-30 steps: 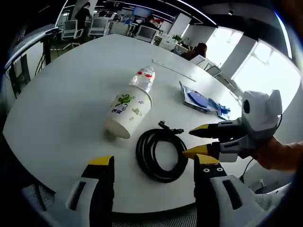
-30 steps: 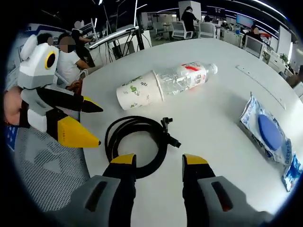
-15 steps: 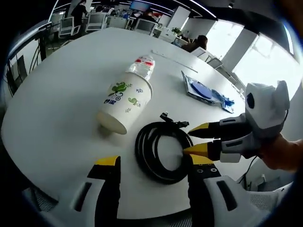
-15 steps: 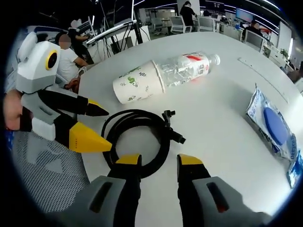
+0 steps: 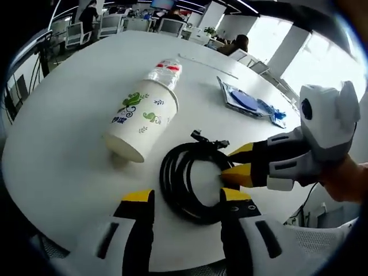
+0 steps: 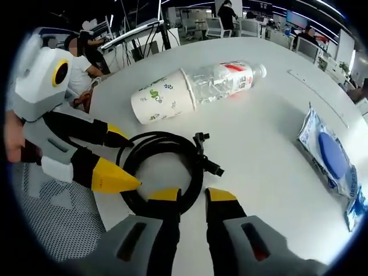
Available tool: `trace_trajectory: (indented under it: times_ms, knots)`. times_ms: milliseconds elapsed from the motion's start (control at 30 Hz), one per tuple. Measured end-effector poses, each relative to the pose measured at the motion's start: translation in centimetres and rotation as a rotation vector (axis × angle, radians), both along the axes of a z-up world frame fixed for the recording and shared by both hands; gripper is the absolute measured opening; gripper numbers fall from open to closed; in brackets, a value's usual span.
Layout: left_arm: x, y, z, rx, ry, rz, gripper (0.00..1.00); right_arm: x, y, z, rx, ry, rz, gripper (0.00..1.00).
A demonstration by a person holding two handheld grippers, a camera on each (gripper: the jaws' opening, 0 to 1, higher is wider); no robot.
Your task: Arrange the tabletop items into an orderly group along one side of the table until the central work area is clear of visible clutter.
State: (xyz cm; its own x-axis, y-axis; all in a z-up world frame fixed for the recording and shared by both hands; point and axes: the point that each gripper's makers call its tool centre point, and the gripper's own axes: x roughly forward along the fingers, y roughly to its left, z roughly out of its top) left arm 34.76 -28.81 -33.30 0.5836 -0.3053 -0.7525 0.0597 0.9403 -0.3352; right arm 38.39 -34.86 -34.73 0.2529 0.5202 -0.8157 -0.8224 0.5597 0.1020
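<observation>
A coiled black cable (image 5: 169, 178) (image 6: 161, 138) lies near the edge of the round white table (image 5: 69, 144) (image 6: 270, 190). Beyond it a printed paper cup (image 5: 138, 118) (image 6: 161, 98) lies on its side with a clear water bottle (image 5: 164, 72) (image 6: 227, 77) stuck into its mouth. A blue-and-clear packet (image 5: 247, 103) (image 6: 328, 155) lies farther off. My left gripper (image 5: 187, 198) (image 6: 123, 161) is open at one side of the coil. My right gripper (image 6: 192, 195) (image 5: 227, 163) stands at the coil's other side, jaws narrowed to a small gap with the cable at their tips.
A thin white strip (image 5: 207, 66) (image 6: 313, 92) lies on the table's far part. A grey mesh chair (image 6: 46, 230) stands just off the table edge, with seated people (image 6: 86, 63) behind it. Desks and office chairs fill the background.
The right gripper's jaws have drawn much closer together at the coil. Both grippers have edged in toward the cable. The cup, bottle and packet have stayed put.
</observation>
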Motion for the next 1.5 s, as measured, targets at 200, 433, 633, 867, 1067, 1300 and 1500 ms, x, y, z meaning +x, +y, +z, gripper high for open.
trace_trajectory:
  times_ms: [200,433,633,867,1067,1300,1500]
  knots:
    - [-0.1,0.2,-0.3,0.035,0.009,-0.007,0.27,0.3,-0.2,-0.1,-0.011,-0.011,-0.005,0.08]
    - [0.1,0.0,-0.4,0.064,0.010,-0.023,0.21,0.6,-0.5,0.0,-0.005,-0.011,-0.011,0.07]
    - [0.3,-0.5,-0.5,0.071,0.029,-0.032,0.14,0.8,-0.7,0.1,0.015,0.000,-0.035,0.04]
    - [0.1,-0.5,-0.6,0.047,0.049,-0.020,0.09,0.9,-0.7,0.3,0.038,0.011,-0.056,0.03]
    - [0.1,-0.6,-0.5,0.042,0.050,-0.017,0.07,1.0,-0.9,0.5,0.058,0.017,-0.075,0.03]
    - [0.1,-0.9,-0.1,0.035,0.045,-0.028,0.06,0.8,-1.2,1.3,0.082,0.012,-0.095,0.02]
    - [0.3,-1.5,0.7,0.037,0.024,-0.059,0.04,1.3,-2.0,2.2,0.108,0.000,-0.120,0.02]
